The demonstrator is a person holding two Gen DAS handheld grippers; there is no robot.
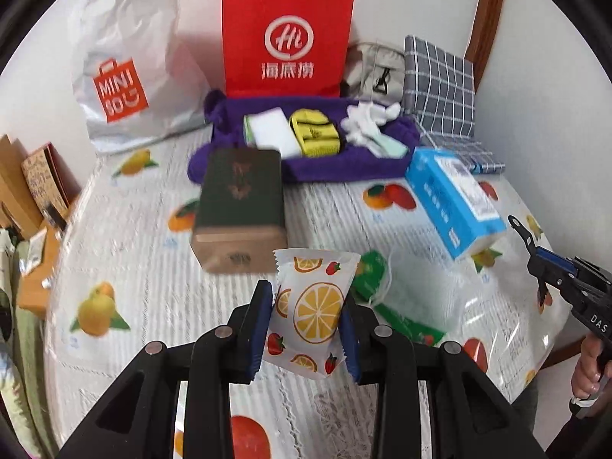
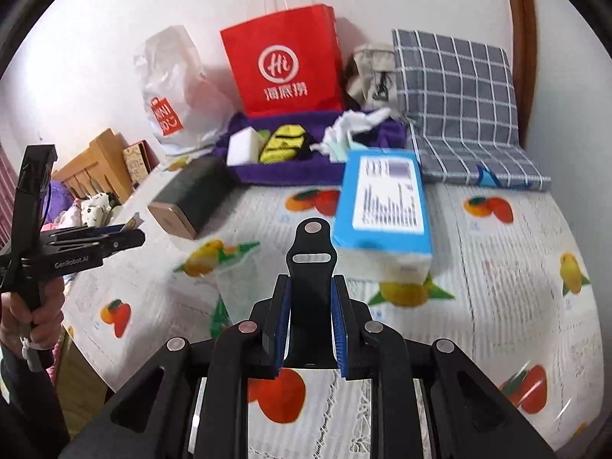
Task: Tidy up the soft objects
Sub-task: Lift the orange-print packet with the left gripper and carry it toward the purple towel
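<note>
My left gripper (image 1: 308,325) is shut on a soft white packet printed with lemon slices and strawberries (image 1: 311,306), held above the table. My right gripper (image 2: 310,325) is shut on a black strap-like piece with a round stud and a slot (image 2: 310,264). A purple towel (image 1: 336,160) lies at the back of the table and carries a white sponge (image 1: 271,132), a yellow and black folded item (image 1: 314,134) and crumpled white cloth (image 1: 369,118). The same towel (image 2: 290,172) shows in the right wrist view.
A dark green tin (image 1: 241,206), a blue and white box (image 1: 455,202) and a clear bag with green packaging (image 1: 405,298) lie on the fruit-print tablecloth (image 1: 153,267). A red paper bag (image 1: 287,38), a white Miniso bag (image 1: 126,69) and a grey plaid cushion (image 1: 440,76) stand at the back.
</note>
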